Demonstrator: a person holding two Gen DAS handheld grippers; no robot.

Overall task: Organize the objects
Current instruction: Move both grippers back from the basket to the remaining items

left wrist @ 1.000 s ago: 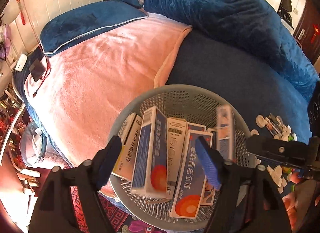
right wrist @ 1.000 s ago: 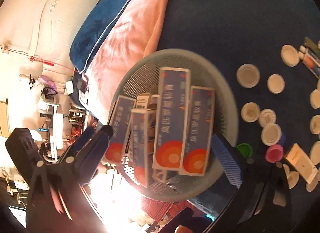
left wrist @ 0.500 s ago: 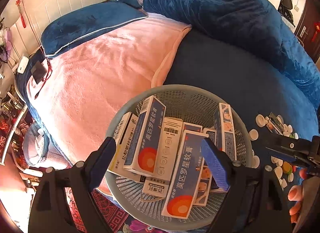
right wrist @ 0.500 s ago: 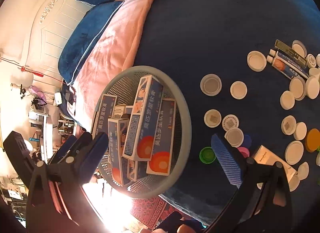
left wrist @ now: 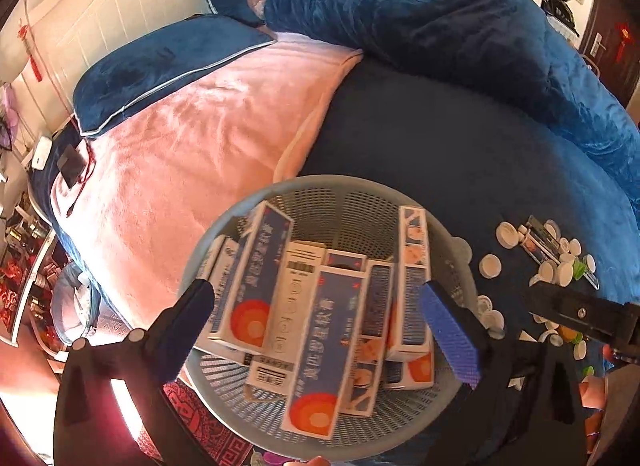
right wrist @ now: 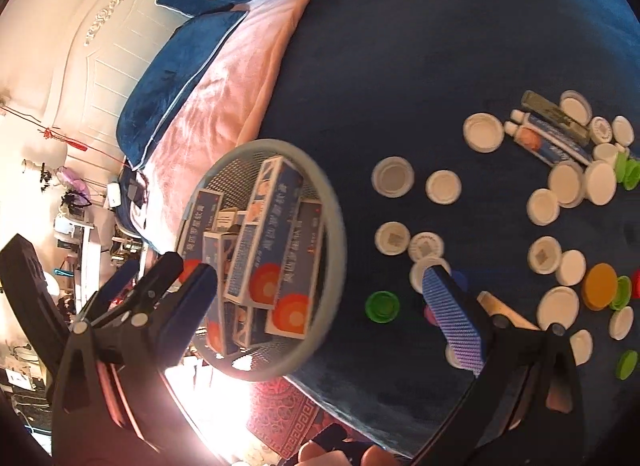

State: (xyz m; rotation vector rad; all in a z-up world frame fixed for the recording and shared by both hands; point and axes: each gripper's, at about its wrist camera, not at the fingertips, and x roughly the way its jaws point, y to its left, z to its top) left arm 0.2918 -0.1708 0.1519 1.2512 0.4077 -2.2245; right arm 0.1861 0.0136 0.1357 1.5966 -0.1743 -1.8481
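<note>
The dark blue plush bed cover (left wrist: 440,153) fills each view. The round grey plastic mesh basket (left wrist: 348,193) lies at six o'clock, holding blue-and-white medicine boxes (left wrist: 320,350). The left gripper (left wrist: 316,306) has just been opening; nothing is gripped. The right gripper (right wrist: 320,278) gapes wide, empty. White round plastic caps (right wrist: 482,131) scatter toward three o'clock.

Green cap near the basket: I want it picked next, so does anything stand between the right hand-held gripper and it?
Nothing visible does. The green cap lies alone on the blue bedcover, just right of the basket, between the open right hand-held gripper fingers.
</note>
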